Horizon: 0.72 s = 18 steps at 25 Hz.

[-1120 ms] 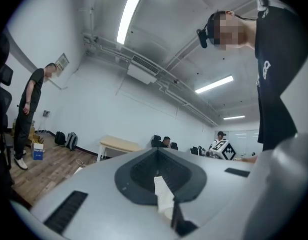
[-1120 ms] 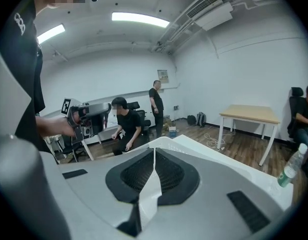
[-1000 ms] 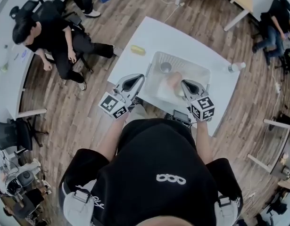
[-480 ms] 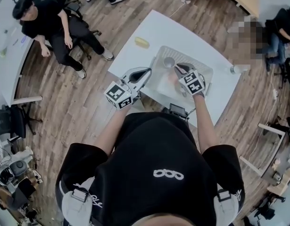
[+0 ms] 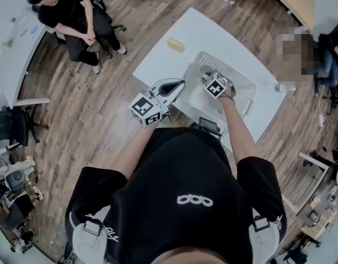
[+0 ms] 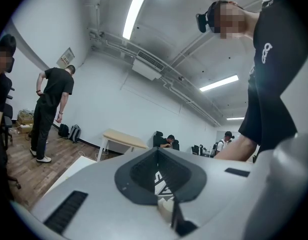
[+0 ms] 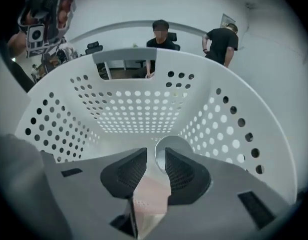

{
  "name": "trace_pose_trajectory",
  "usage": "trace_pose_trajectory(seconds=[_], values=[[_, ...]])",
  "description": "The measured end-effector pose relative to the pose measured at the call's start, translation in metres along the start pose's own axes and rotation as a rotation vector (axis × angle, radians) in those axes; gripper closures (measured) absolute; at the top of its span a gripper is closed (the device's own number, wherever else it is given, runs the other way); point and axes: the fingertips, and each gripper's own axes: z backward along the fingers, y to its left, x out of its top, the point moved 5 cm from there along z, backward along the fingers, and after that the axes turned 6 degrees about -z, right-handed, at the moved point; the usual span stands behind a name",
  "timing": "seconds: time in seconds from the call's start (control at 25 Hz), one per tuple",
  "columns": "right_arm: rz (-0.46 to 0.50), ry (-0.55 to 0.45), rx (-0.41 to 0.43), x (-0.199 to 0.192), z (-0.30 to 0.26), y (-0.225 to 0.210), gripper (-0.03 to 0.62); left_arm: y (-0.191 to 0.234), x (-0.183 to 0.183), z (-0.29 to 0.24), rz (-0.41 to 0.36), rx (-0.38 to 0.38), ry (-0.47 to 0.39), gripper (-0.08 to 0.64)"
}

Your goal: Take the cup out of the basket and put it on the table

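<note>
Left gripper (image 5: 179,84) hovers at the bench's (image 5: 212,37) 7 o'clock edge, jaws closed and empty; their white lettering is too blurred to read. Right gripper (image 7: 155,154) points down into the perforated white basket (image 7: 138,104), jaws apart, with the grey cup (image 7: 175,144) at their tips, at the basket's 10 o'clock.

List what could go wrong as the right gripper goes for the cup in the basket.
1. The cup stands close to the basket wall. A jaw of the open right gripper may hit the wall or knock the cup over.
2. The cup sits slightly right of the gap between the jaws, so closing now might only clip its rim.
3. The left gripper is shut on nothing, so the basket may slide.
</note>
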Motion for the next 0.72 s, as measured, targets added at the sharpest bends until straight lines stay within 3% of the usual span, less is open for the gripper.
trace_pose_trajectory(seconds=[0.44, 0.72], values=[[0.069, 0.147, 0.007, 0.008, -0.048, 0.001, 0.494, 0.01, -0.003, 0.022, 0.011, 0.04, 0.0, 0.552], [0.068, 0.189, 0.006, 0.002, -0.051, 0.005, 0.552, 0.007, -0.004, 0.026, 0.021, 0.038, 0.001, 0.552]])
